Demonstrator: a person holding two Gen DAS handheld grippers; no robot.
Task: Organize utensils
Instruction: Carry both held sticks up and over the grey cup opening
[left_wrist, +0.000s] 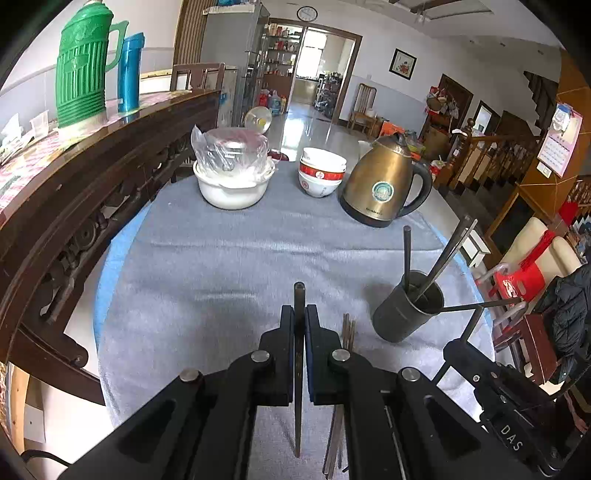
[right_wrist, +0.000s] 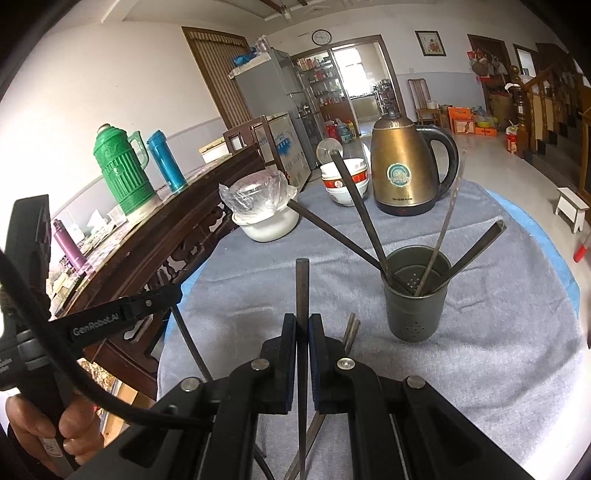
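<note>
A dark metal utensil cup (left_wrist: 408, 306) (right_wrist: 417, 291) stands on the grey cloth with several chopsticks leaning in it. My left gripper (left_wrist: 299, 314) is shut on a dark chopstick (left_wrist: 299, 295), held upright above the cloth, left of the cup. My right gripper (right_wrist: 302, 321) is shut on another dark chopstick (right_wrist: 302, 284), also left of the cup. More loose chopsticks (left_wrist: 348, 330) (right_wrist: 351, 328) lie on the cloth beneath the grippers. The left gripper's body (right_wrist: 122, 314) shows at the left of the right wrist view.
A brass kettle (left_wrist: 384, 184) (right_wrist: 406, 166), stacked bowls (left_wrist: 321, 173) (right_wrist: 345, 181) and a plastic-covered white pot (left_wrist: 232, 177) (right_wrist: 264, 210) stand at the table's far side. A dark wooden sideboard (left_wrist: 92, 155) with a green thermos (left_wrist: 83, 62) runs along the left.
</note>
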